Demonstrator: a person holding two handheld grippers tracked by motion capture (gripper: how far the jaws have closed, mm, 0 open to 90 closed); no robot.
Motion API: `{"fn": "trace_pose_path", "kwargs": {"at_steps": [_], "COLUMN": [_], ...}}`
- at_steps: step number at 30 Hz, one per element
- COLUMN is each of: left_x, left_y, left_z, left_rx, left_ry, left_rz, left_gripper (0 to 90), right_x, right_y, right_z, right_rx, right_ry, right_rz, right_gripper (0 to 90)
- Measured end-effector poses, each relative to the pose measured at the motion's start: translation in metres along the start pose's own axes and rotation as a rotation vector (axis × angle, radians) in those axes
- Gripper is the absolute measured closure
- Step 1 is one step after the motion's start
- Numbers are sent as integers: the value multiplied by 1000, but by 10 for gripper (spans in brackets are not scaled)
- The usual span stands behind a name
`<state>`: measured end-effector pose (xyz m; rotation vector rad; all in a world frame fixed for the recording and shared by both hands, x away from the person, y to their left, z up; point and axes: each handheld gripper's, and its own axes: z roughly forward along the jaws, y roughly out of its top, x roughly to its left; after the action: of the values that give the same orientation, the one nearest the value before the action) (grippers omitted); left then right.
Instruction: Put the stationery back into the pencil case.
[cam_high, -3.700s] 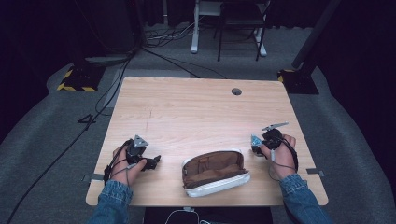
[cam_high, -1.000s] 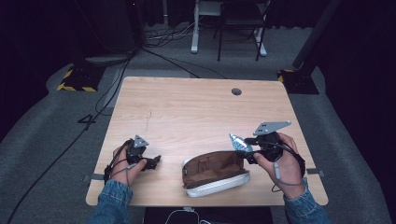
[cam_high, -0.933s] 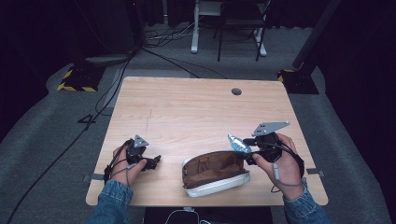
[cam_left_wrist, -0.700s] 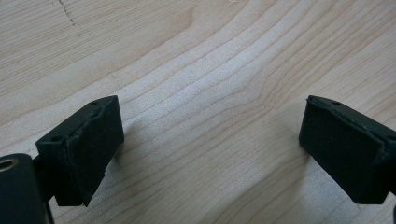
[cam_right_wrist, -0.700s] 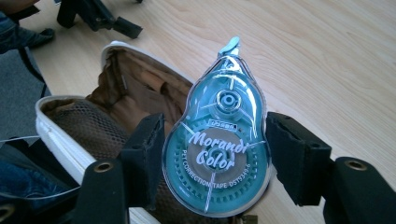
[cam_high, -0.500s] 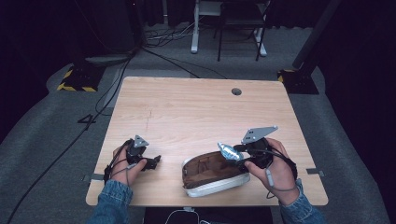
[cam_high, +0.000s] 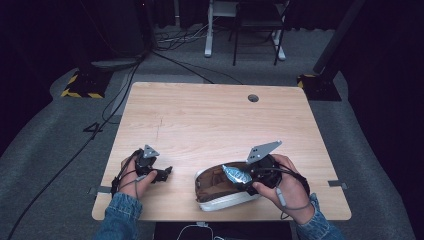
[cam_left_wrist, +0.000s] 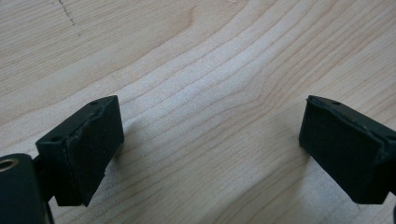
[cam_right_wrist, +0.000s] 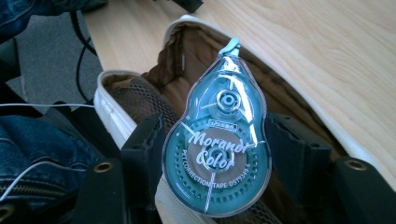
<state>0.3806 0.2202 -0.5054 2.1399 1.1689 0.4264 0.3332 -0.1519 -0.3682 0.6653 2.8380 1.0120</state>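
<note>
Right tongs (cam_high: 239, 176) clamped on a teal correction tape dispenser (cam_right_wrist: 218, 140), jaws pressing its wide lower body from both sides, narrow tip pointing away from the tongs. Print on it reads "Morandi Color" and "correction tape". In the high view the dispenser (cam_high: 236, 174) sits at the front of the right tongs, held over the open mouth of a pencil case (cam_high: 220, 186). Case is brown inside with a white rim (cam_right_wrist: 114, 105), lying directly under and ahead of the right tongs, zip mouth open; mesh pocket visible on the inner wall at the tongs' left. Cannot tell if the dispenser touches the lining or hangs just above it. Right hand (cam_high: 285, 187) wraps the tongs' handle, grey three-cornered plate (cam_high: 262, 150) sticking up on top, denim sleeve behind.

Left tongs (cam_high: 165, 172) wide open, nothing between the jaws, well apart from the case, which lies off to their right. In the left gripper view the tongs (cam_left_wrist: 210, 149) are low over bare wood grain of the table (cam_left_wrist: 201, 70), both pads looking down close to the surface; touching or not, cannot tell. Left hand (cam_high: 134, 175) holds them near the table's front edge, cable looped round the wrist
</note>
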Motion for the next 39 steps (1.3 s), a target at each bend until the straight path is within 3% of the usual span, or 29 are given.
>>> {"fn": "trace_pose_path", "kwargs": {"at_steps": [15,21,27,29,32,33,39], "left_x": [0,0,0,0,0,0,0], "left_y": [0,0,0,0,0,0,0], "left_z": [0,0,0,0,0,0,0], "left_rx": [2,2,2,2,2,2,2], "left_ry": [1,1,0,0,1,0,1], "left_rz": [4,5,5,5,5,5,6], "left_gripper": [66,66,66,66,66,66,66], "right_x": [4,3,2,0,1,1,-3], "right_y": [1,1,1,2,3,3,2], "right_z": [12,15,18,19,23,23,15], "right_rx": [56,73,59,26,-29,-32,-61], "right_ry": [95,106,101,85,7,-20,-34], "right_rz": [16,28,28,4,-75,-90,-69], "right_gripper": [393,392,391,384,197,197,215]}}
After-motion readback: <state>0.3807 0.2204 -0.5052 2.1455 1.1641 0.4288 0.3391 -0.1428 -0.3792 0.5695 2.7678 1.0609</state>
